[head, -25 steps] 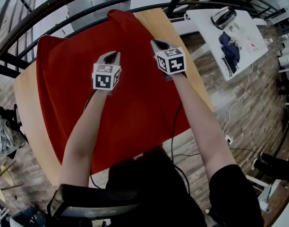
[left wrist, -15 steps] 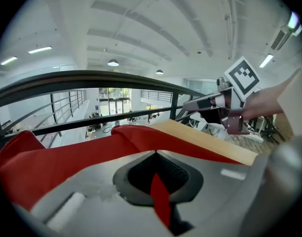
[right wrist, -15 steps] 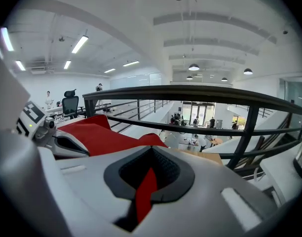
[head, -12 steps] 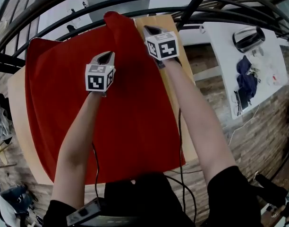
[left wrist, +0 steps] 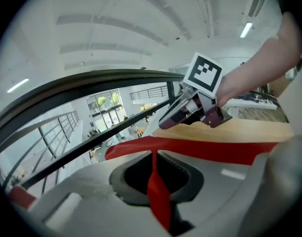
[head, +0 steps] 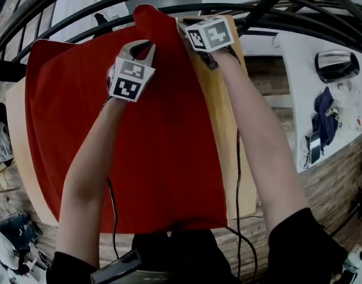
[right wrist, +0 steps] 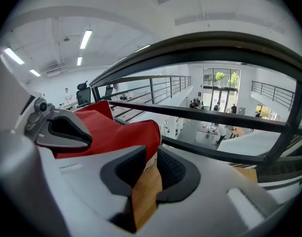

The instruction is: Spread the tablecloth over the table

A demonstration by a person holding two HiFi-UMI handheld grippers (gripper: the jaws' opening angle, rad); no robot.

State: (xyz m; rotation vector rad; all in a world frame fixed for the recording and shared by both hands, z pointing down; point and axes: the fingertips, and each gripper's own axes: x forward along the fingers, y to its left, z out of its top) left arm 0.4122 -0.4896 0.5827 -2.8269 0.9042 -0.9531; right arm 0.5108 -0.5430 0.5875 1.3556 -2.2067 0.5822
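Red tablecloth [head: 157,158] covers most of the desk [head: 225,129], bunched at 12 o'clock. The left tool [head: 142,45] pinches its fabric; the right tool [head: 187,23], jaws just opening, holds nothing. One-sided pulling could skew it, baring the 3 o'clock strip.

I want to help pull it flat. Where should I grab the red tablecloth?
Probably grab the bunched-up far corner of the tablecloth, coming from the bare table strip on its right. That hump stands up, so it pinches easily; elsewhere it lies flat.

place: office atrium | cues: mezzanine railing [right wrist: 188,111], ceiling strip lights [right wrist: 85,38]
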